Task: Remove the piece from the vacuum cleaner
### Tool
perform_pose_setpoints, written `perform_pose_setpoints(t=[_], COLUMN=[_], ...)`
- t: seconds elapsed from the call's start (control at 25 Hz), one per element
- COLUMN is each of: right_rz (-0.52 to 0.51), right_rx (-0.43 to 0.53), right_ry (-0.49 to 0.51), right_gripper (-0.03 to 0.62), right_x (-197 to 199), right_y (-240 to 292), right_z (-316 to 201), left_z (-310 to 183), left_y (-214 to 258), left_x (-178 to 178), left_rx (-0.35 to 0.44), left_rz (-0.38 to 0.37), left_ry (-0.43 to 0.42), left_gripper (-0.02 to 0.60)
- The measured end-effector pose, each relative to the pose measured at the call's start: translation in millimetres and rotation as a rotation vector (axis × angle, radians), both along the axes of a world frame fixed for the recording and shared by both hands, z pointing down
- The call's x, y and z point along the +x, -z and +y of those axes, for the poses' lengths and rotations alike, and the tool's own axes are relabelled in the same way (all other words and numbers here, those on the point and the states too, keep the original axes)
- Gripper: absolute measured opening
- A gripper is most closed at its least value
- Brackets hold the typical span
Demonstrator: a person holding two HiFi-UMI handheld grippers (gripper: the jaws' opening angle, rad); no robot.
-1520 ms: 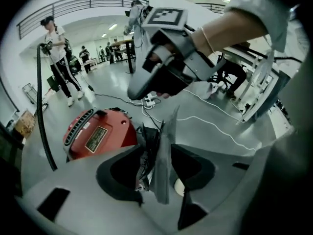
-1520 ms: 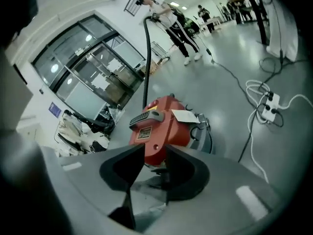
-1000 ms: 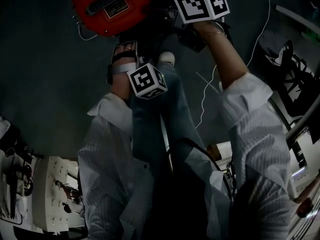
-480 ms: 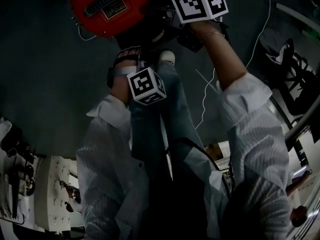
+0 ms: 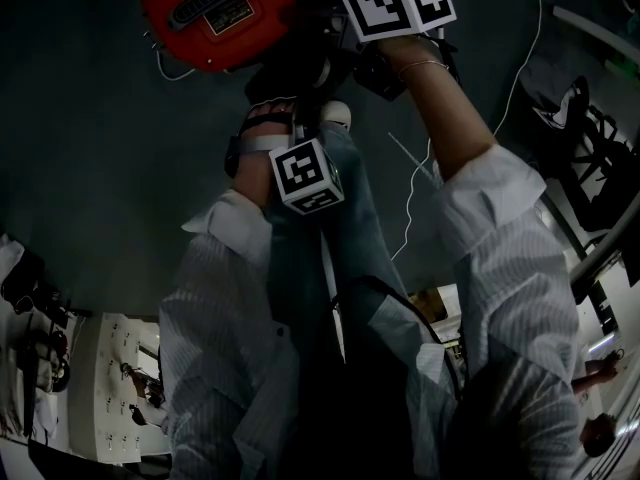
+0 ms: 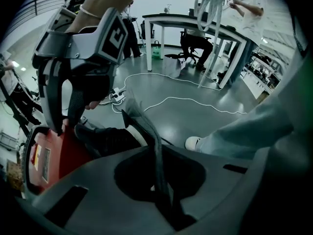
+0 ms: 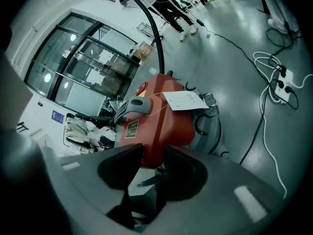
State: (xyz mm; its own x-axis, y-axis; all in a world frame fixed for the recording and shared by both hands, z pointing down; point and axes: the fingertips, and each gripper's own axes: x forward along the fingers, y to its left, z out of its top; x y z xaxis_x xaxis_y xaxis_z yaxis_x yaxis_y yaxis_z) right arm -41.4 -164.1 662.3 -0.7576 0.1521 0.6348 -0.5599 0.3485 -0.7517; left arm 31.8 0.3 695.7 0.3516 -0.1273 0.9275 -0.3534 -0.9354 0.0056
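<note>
The red vacuum cleaner stands on the dark floor at the top of the head view. It has a grey handle, a black hose and a paper tag. A black part lies against its side. My left gripper points at that part, its two fingers pressed together with nothing visible between them; its marker cube sits just below the vacuum. My right gripper is open, its fingers spread and reaching down onto the red body; nothing is between them.
A white cable snakes over the floor to a power strip. The person's legs and a white shoe are close by the left gripper. Tables and other people stand farther back. Shelves with clutter are behind the vacuum.
My left gripper's cube has shifted right, closer under the vacuum's dark side. The right gripper's cube has stayed nearly in place.
</note>
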Motion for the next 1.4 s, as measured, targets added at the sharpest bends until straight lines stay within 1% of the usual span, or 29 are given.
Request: perform_pose_setpoints(t=[0.08, 0.16, 0.24, 0.32, 0.36, 0.4, 0.52, 0.56, 0.64, 0.72, 0.76, 0.84, 0.88, 0.96, 1.04, 1.12, 1.2, 1.28, 1.4], right_rz=[0.002, 0.006, 0.004, -0.005, -0.015, -0.029, -0.077, -0.086, -0.087, -0.079, -0.076, -0.075, -0.078, -0.075, -0.049, -0.018, -0.003, -0.004, -0.035], right_rx=[0.002, 0.008, 0.019, 0.044, 0.065, 0.092, 0.219, 0.271, 0.396, 0.524, 0.575, 0.659, 0.701, 0.803, 0.926, 1.029, 1.105, 1.162, 1.230], right_ry=[0.002, 0.006, 0.008, 0.000, -0.009, -0.021, -0.056, -0.068, -0.093, -0.123, -0.146, -0.205, -0.236, -0.277, -0.287, -0.304, -0.332, -0.367, -0.419], right_gripper=[0.138, 0.135, 0.133, 0.129, 0.109, 0.074, 0.047, 0.040, 0.002, 0.002, 0.002, 0.002, 0.002, 0.002, 0.002, 0.002, 0.002, 0.002, 0.002], right_x=[-0.6, -0.1, -0.2, -0.3, 0.0, 0.9, 9.3, 13.9, 25.9, 48.4, 66.0, 107.1, 125.2, 152.7, 171.8, 185.3, 192.1, 196.8, 202.4], right_y=[0.9, 1.5, 2.2, 3.5, 5.7, 10.4, 46.2, 64.9, 110.2, 158.9, 182.9, 234.9, 264.5, 326.2, 385.3, 440.0, 487.9, 527.5, 576.2], right_z=[0.3, 0.5, 0.8, 0.2, -0.3, -1.0, -1.7, -1.2, -1.2, 0.9, 5.2, 20.5, 29.5, 46.6, 59.1, 71.8, 86.9, 104.0, 124.5], left_z=[17.2, 39.5, 51.3, 49.0, 44.8, 40.3, 30.0, 27.0, 17.2, 4.9, 1.3, -0.7, -2.0, -10.1, -23.8, -31.9, -33.0, -32.3, -35.5], left_y=[1.4, 4.3, 5.1, 8.2, 12.1, 17.7, 44.8, 57.4, 87.2, 120.0, 137.4, 176.8, 199.5, 249.7, 302.6, 355.6, 406.6, 454.1, 515.0], left_x=[11.4, 22.0, 21.6, 14.0, 9.6, 5.3, -7.7, -11.7, -16.9, -8.7, 3.0, 30.4, 40.1, 49.3, 51.4, 51.7, 53.0, 59.5, 71.6], left_rx=[-0.038, -0.081, -0.103, -0.112, -0.120, -0.132, -0.160, -0.164, -0.163, -0.151, -0.141, -0.100, -0.065, 0.027, 0.125, 0.202, 0.251, 0.296, 0.386], left_rz=[0.023, 0.047, 0.056, 0.072, 0.086, 0.101, 0.131, 0.137, 0.156, 0.193, 0.217, 0.246, 0.244, 0.223, 0.203, 0.196, 0.206, 0.221, 0.241], left_ry=[-0.053, -0.071, -0.036, 0.013, 0.042, 0.069, 0.126, 0.141, 0.177, 0.200, 0.199, 0.186, 0.181, 0.186, 0.206, 0.231, 0.247, 0.246, 0.254], left_gripper=[0.015, 0.015, 0.015, 0.015, 0.015, 0.015, 0.016, 0.017, 0.017, 0.017, 0.017, 0.015, 0.015, 0.015, 0.015, 0.015, 0.015, 0.015, 0.015])
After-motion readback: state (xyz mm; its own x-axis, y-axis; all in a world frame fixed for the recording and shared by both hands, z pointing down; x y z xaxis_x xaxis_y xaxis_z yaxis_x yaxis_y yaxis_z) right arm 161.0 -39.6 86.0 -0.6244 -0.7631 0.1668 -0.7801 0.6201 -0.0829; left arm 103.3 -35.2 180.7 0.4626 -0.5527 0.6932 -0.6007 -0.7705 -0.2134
